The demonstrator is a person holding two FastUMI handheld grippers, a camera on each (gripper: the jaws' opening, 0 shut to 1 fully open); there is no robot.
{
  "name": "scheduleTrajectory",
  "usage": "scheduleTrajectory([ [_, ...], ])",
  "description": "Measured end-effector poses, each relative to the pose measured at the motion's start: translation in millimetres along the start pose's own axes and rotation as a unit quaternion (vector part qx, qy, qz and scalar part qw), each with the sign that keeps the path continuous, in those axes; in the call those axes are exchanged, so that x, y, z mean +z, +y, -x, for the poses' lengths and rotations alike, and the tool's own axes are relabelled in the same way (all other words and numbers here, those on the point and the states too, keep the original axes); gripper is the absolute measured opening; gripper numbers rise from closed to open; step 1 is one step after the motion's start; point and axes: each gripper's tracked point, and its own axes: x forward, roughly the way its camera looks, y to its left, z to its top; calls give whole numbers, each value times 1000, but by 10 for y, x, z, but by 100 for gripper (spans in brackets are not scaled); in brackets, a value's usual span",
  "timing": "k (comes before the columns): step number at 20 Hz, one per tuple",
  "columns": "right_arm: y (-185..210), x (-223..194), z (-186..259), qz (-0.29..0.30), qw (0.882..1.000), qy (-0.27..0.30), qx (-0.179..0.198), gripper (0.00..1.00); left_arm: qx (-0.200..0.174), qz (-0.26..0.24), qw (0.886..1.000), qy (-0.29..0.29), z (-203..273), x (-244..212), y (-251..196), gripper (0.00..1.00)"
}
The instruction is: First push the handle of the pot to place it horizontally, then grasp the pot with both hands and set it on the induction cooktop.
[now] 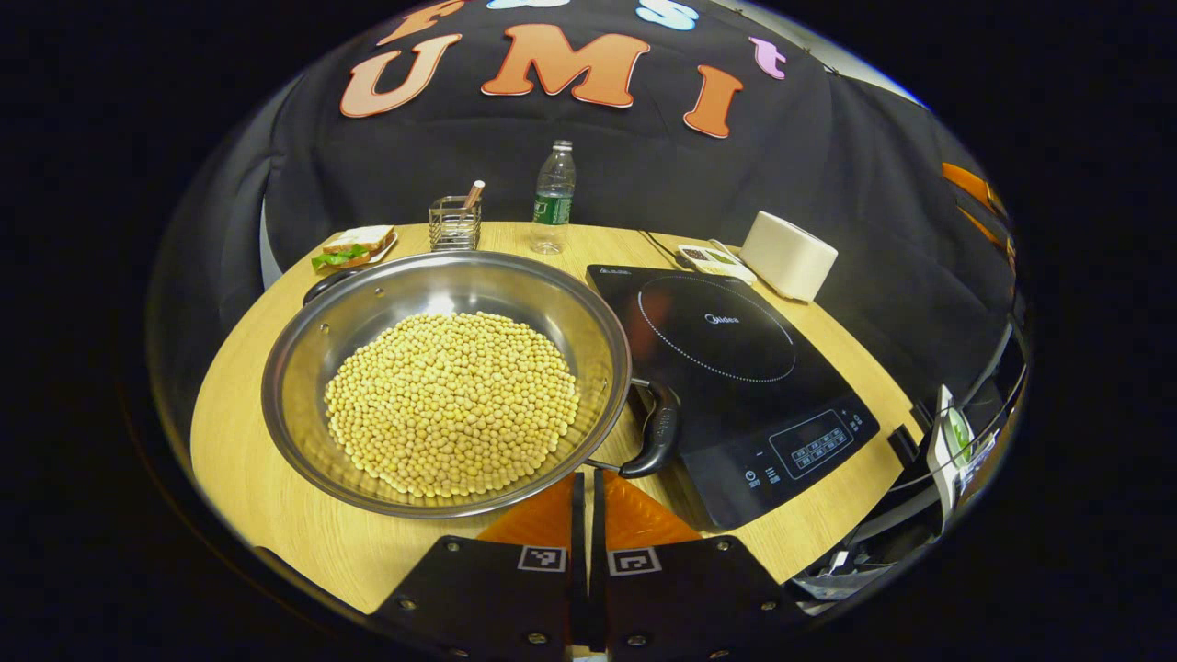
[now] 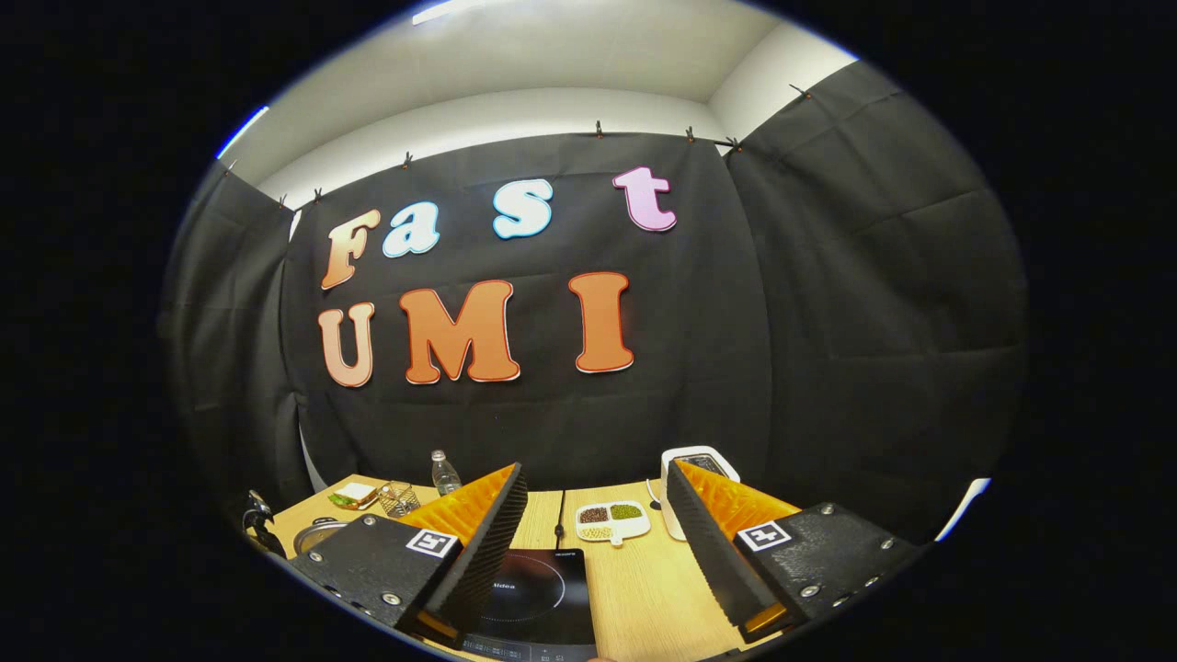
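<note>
Steel pot of yellow beans on the tabletop, touching the left edge of the induction cooktop, which carries the brand "Midea". The pot's near black handle overlaps the cooktop. Left hand-held gripper: fingers pressed together, holding nothing, just before the pot rim. Right hand-held gripper: spread wide, empty, above the cooktop.

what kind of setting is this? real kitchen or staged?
Likely a staged booth set up as a kitchen: black cloth wall hung behind a small wooden table, with an induction cooktop and a pot of beans on it, plus a sandwich and bottle.
</note>
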Motion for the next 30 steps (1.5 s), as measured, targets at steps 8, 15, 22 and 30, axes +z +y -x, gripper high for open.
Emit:
scheduleTrajectory([
  [8, -31, -31, 32, 0, 1000, 0, 1, 95, -22, 36, 999, -13, -158, 198, -167, 2],
  [15, -168, -99, 10, -3, 1000, 8, -8, 95, -25, 46, 998, -17, -385, 360, -262, 1],
  [22, -305, -141, -38, -2, 1000, 11, -19, 95, -6, 23, 999, -24, -566, 517, -305, 1],
  [30, -397, -233, -151, -8, 999, 20, -26, 95, 2, 4, 999, -33, -702, 694, -303, 2],
])
